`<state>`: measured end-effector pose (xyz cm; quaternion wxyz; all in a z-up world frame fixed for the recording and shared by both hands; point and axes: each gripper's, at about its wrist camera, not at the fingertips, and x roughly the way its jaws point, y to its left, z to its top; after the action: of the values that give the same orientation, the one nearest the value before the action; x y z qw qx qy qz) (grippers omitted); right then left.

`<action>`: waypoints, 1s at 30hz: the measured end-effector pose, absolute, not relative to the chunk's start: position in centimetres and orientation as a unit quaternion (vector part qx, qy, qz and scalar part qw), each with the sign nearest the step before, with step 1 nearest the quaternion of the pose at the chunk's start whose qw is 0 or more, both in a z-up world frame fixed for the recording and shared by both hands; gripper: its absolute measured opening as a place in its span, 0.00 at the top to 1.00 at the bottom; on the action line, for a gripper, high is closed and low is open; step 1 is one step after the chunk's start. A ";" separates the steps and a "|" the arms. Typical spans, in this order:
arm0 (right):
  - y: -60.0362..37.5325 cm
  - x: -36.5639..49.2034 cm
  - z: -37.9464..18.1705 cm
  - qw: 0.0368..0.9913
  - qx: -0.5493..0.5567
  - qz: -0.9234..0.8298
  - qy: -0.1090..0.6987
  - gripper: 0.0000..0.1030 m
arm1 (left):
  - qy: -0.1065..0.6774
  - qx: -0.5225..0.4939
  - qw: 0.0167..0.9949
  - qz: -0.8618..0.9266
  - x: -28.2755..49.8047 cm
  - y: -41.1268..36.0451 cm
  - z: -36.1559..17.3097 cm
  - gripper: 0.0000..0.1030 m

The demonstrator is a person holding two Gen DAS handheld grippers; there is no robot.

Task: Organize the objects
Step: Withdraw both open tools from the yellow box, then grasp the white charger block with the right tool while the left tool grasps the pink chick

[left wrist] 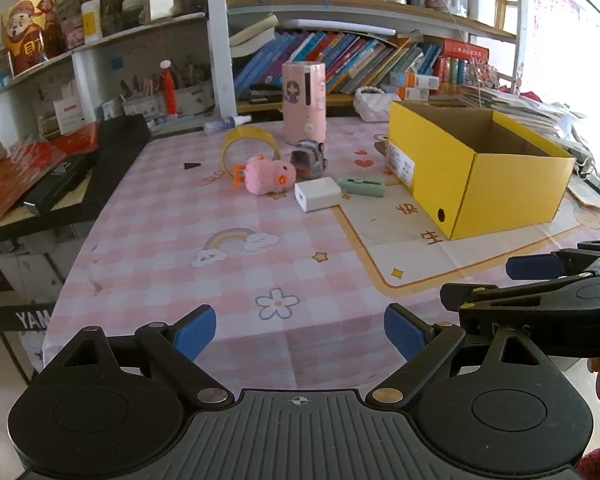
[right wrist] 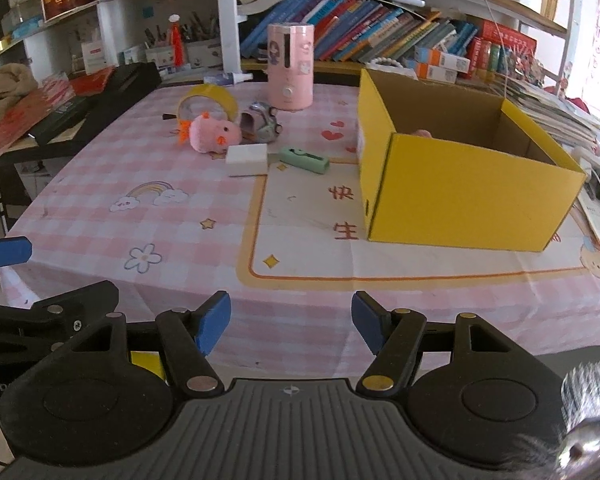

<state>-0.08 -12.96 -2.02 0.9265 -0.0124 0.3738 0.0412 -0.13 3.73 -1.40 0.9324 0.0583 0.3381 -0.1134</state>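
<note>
Both your grippers, left gripper (left wrist: 299,334) and right gripper (right wrist: 291,322), gape empty; pink plush (left wrist: 269,174) and yellow box (left wrist: 480,168) sit well ahead of the jaws

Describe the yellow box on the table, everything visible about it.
The yellow box is an open-topped rectangular cardboard carton, bright yellow outside and plain brown inside, with no lid in sight. A white printed label sits on one side, and the end wall has a small round dark hole, clearest in the left wrist view. It stands upright on the tablecloth, over the cream panel with the orange border. Something small and pink peeks above the near wall from inside. Neither gripper touches it.
</note>
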 end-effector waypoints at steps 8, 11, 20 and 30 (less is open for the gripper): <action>-12.0 1.2 -2.1 0.925 -0.021 0.057 0.375 0.36 | 0.340 0.049 0.934 -0.101 0.8 4.6 -1.6 0.10; -11.7 2.2 -2.2 0.924 -0.022 0.063 0.376 0.36 | 0.341 0.046 0.934 -0.094 1.7 4.9 -1.7 0.10; -11.1 6.7 -2.2 0.923 -0.027 0.087 0.374 0.36 | 0.340 0.044 0.937 -0.071 5.4 5.1 -1.6 0.09; -11.5 12.7 -2.2 0.922 -0.034 0.103 0.373 0.37 | 0.344 0.036 0.936 -0.056 10.6 4.5 -1.8 0.07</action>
<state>12.73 -11.47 -2.22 0.9216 -0.0338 0.3726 0.1034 10.58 4.49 -1.79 0.9365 0.0356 0.3445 -0.0556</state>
